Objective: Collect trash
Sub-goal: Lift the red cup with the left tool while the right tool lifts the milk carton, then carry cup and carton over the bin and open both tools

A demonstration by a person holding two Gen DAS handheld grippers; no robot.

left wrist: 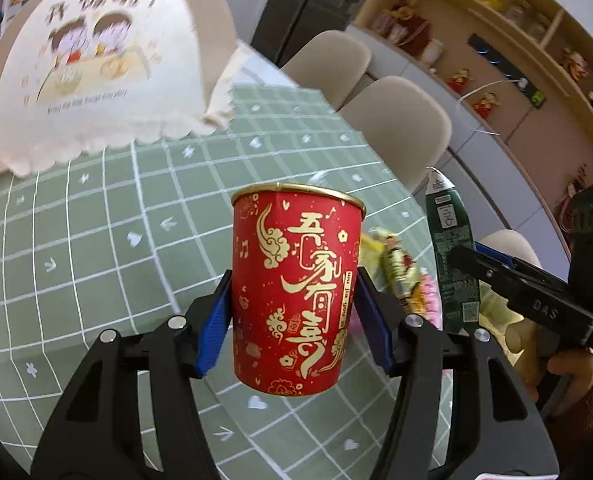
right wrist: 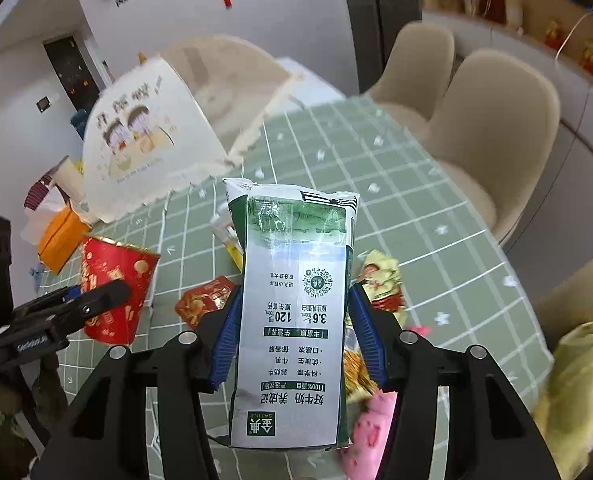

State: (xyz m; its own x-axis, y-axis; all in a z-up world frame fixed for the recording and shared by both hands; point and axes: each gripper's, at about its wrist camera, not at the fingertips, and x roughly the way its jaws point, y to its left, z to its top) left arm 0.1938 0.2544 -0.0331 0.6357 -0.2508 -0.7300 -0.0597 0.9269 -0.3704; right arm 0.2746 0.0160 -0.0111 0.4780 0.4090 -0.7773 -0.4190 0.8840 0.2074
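Observation:
My left gripper (left wrist: 294, 324) is shut on a red paper cup (left wrist: 296, 288) with gold characters and holds it upright above the green checked tablecloth (left wrist: 96, 240). The cup also shows in the right wrist view (right wrist: 114, 288). My right gripper (right wrist: 292, 340) is shut on a green and white milk carton (right wrist: 292, 312), held upside down above the table. The carton also shows in the left wrist view (left wrist: 450, 256), at the right. Snack wrappers (right wrist: 380, 280) and a pink wrapper (right wrist: 370, 432) lie on the cloth behind the carton, partly hidden.
A cream mesh food cover (left wrist: 96, 72) with a cartoon print stands at the back of the table. Beige chairs (right wrist: 492, 128) line the far right side. An orange tissue box (right wrist: 58, 240) sits at the left. A red packet (right wrist: 202, 300) lies on the cloth.

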